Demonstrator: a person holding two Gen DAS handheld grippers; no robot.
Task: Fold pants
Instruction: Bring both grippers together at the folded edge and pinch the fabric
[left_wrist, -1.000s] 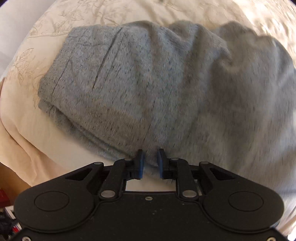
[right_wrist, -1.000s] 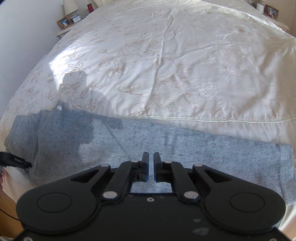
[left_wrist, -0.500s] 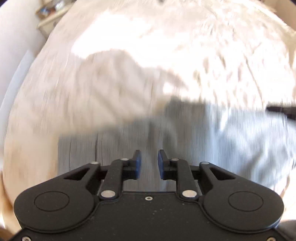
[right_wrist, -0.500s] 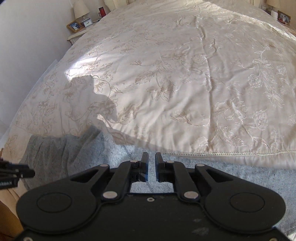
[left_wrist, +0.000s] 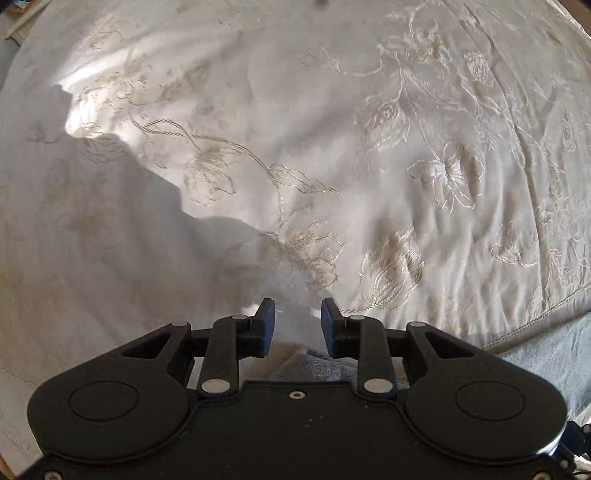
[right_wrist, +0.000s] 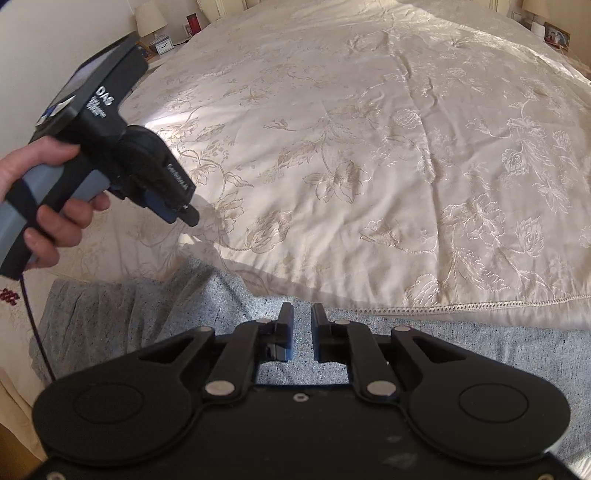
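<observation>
The grey sweatpants (right_wrist: 155, 317) lie along the near edge of the bed, spread as a long flat band that runs from about 9 o'clock to 3 o'clock in the right wrist view, on top of the cream embroidered bedspread (right_wrist: 369, 147). At the left end the cloth looks bunched and doubled over, while the right end lies flat in what looks like a single long strip. My judgement is that the legs are laid one on the other lengthwise, and the crosswise folds that make a compact bundle are yet to be done; how many layers there are I cannot tell.

The left tool (left_wrist: 297, 319) is held up off the bed by the person's left hand (right_wrist: 48, 206), at 9 o'clock in the right wrist view, and points out over the bedspread. Its jaws stand moderately apart with nothing between them; a little grey cloth (left_wrist: 314, 365) shows below them at 6 o'clock, under the tool and apparently not touching it, and more at 4 o'clock.

The right tool (right_wrist: 302, 319) hovers over the middle of the band, at 6 o'clock in its own view. Its jaws are parted only by a narrow gap and grip nothing; the grey fabric shows through the gap beneath, and whether the tips touch it I cannot tell.
</observation>
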